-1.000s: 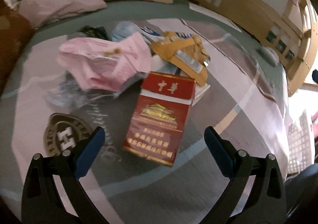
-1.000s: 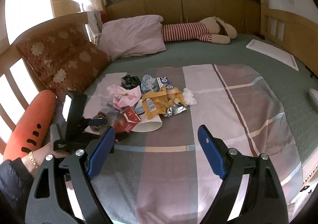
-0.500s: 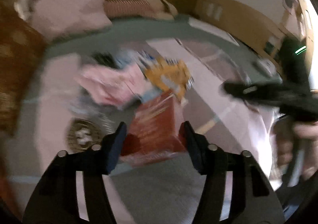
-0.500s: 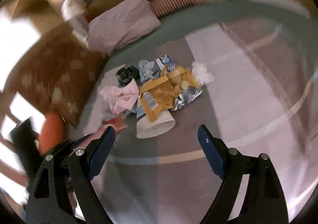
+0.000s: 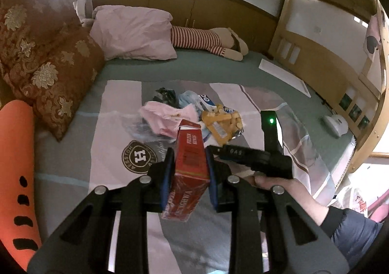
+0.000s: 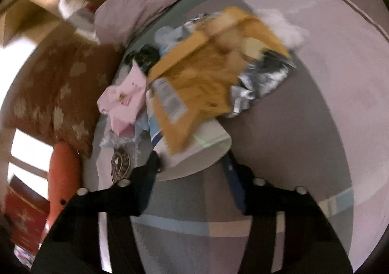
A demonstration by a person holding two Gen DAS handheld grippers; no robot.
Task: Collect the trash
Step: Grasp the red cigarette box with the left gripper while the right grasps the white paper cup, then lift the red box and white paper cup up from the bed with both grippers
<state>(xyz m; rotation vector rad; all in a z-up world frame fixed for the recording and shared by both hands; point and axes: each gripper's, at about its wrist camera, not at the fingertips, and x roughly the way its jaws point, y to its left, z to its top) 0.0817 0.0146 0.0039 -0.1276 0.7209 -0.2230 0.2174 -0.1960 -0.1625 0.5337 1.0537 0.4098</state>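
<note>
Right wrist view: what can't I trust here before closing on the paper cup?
- Right gripper: motion blur; jaws' contact with paper cup unclear.
- Cup's upper part: covered by yellow wrapper.
- Left wrist view: cigarette pack in left gripper hides the cup.

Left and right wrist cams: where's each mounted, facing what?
Left wrist: on the left tool, facing across the bed toward the pink pillow; tool shut on the red cigarette pack; right forearm visible.
Right wrist: on the right tool, blurred, close over the trash, straddling the white paper cup.
Shared: yellow wrapper, pillow, pack.
</note>
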